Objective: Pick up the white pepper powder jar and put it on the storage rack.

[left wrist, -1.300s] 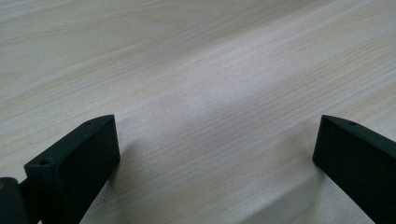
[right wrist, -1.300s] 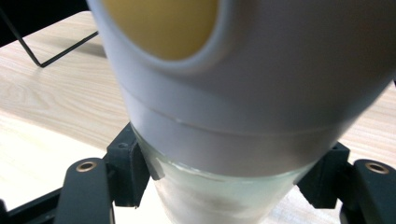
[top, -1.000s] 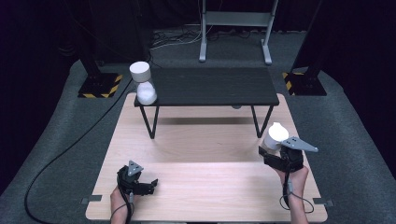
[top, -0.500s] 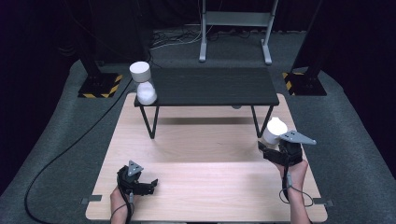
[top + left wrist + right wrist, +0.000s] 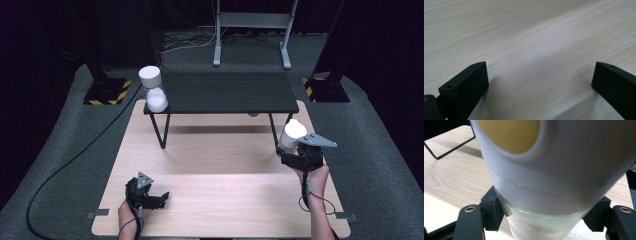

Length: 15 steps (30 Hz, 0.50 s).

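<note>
A white hourglass-shaped timer (image 5: 154, 90) stands on the left end of the black bench (image 5: 225, 92). A second timer (image 5: 292, 134), with a white cap and a frosted glass body, is lifted off the wooden table (image 5: 220, 165) near the bench's right leg. My right gripper (image 5: 290, 150) is shut on it. In the right gripper view the timer (image 5: 564, 170) looms close, its glass waist pinched between the pads of my right gripper (image 5: 546, 220). My left gripper (image 5: 159, 197) rests low at the table's front left, open. In the left gripper view its jaws (image 5: 540, 82) stand wide over bare wood.
The bench's thin black legs (image 5: 160, 132) stand on the table's far half. Beyond the table are a grey metal stand (image 5: 250, 30) and yellow-striped bases (image 5: 107, 92) on dark carpet. A black cable (image 5: 65, 165) runs along the floor at left.
My right gripper has risen with the timer and drifted slightly toward the bench's right leg. The left gripper has stayed put.
</note>
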### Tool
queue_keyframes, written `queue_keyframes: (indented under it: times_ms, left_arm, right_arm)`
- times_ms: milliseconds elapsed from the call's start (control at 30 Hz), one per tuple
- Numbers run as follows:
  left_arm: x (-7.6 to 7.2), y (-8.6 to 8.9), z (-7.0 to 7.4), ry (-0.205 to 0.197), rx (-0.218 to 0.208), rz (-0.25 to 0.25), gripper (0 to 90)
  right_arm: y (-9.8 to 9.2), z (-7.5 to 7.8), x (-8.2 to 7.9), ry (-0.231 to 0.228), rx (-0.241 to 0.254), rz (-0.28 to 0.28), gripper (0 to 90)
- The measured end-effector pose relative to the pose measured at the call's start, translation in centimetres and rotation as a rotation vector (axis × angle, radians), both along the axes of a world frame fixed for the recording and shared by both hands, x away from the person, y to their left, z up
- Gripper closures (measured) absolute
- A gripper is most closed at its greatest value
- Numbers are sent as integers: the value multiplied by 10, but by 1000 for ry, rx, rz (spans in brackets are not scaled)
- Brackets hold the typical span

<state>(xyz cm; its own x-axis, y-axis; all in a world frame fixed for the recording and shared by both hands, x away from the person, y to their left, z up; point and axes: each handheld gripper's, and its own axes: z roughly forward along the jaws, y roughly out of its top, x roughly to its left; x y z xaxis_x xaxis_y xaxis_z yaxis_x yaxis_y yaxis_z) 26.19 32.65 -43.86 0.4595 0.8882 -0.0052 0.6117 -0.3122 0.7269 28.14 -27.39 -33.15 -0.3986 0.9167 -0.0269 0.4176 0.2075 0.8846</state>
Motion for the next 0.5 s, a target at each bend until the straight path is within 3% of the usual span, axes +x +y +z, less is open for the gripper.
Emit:
queue_keyframes:
  times_ms: [500]
  left_arm:
    - [0, 0, 0, 1, -1, -1, 9]
  right_arm:
    - [2, 7, 13, 14, -18, -1, 304]
